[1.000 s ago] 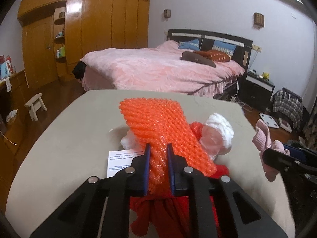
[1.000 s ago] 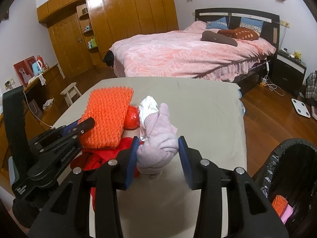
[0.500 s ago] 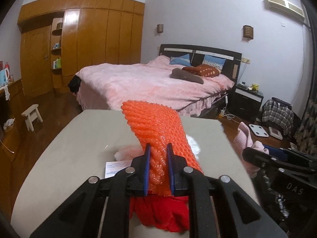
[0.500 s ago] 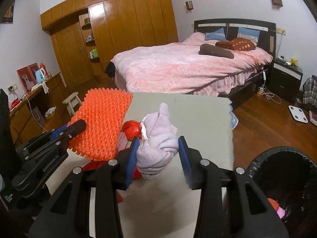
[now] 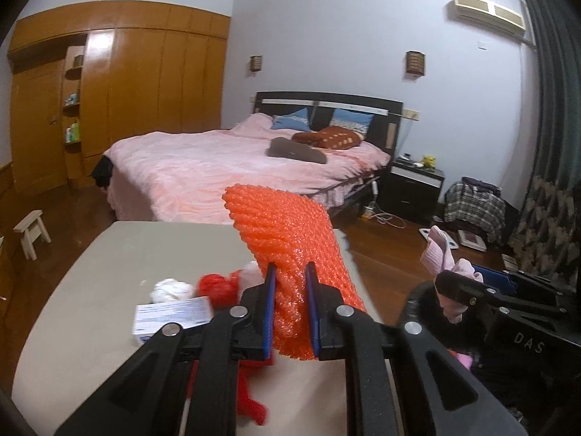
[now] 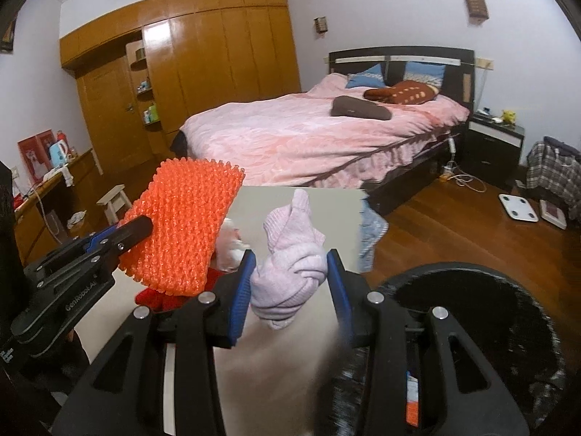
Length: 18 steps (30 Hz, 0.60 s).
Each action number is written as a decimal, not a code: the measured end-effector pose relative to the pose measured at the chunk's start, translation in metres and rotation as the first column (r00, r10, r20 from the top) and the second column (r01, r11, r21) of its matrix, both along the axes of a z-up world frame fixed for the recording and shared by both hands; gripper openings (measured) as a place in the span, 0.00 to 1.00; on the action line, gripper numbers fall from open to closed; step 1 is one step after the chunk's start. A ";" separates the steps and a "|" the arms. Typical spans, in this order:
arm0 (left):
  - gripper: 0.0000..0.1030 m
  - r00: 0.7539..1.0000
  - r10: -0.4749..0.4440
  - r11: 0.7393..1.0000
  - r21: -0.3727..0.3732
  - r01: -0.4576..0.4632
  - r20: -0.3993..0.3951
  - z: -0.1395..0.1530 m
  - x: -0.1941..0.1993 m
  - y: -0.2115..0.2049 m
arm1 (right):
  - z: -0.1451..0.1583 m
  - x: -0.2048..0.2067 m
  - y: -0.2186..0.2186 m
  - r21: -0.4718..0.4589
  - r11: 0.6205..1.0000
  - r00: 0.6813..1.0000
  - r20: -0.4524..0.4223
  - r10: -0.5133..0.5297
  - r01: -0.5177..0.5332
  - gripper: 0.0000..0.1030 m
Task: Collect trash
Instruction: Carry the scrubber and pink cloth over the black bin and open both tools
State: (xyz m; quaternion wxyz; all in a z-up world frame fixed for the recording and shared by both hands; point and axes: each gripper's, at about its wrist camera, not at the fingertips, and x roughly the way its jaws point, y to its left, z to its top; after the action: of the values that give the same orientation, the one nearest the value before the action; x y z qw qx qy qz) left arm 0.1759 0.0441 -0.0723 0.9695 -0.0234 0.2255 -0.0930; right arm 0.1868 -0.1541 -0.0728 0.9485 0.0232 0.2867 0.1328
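The left gripper [image 5: 288, 301] is pinching the orange wrap [image 5: 287, 232]; the right gripper [image 6: 290, 283] is squeezing the pink cloth [image 6: 290, 254]. Releasing early, either might be missing the bin [image 6: 508, 290] at four o'clock.

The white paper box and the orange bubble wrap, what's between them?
A red crumpled wad, in the left wrist view.

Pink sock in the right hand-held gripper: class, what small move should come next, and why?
Probably carry the pink sock a little further right, over the black bin, then let go. The right hand-held gripper holds it clear of the table, and the bin's open mouth lies just beside it.
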 end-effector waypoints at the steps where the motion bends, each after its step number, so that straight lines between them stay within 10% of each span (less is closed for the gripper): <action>1: 0.15 1.000 -0.015 1.000 0.000 0.015 0.001 0.001 -0.001 -0.006 | 0.001 -0.003 -0.008 -0.003 1.000 1.000 0.002 -0.015 0.015 0.38; 18: 0.15 0.961 -0.276 0.961 -0.015 0.275 -0.025 -0.007 -0.005 -0.131 | -0.008 -0.043 -0.122 -0.032 0.966 0.967 -0.003 -0.256 0.256 0.38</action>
State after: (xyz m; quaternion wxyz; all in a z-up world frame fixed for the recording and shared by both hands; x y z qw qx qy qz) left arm 0.1713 -0.0867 -0.0792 0.9439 0.0015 0.2391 -0.2279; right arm 0.1436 -0.2757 -0.0805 0.9569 0.0458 0.2869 0.0047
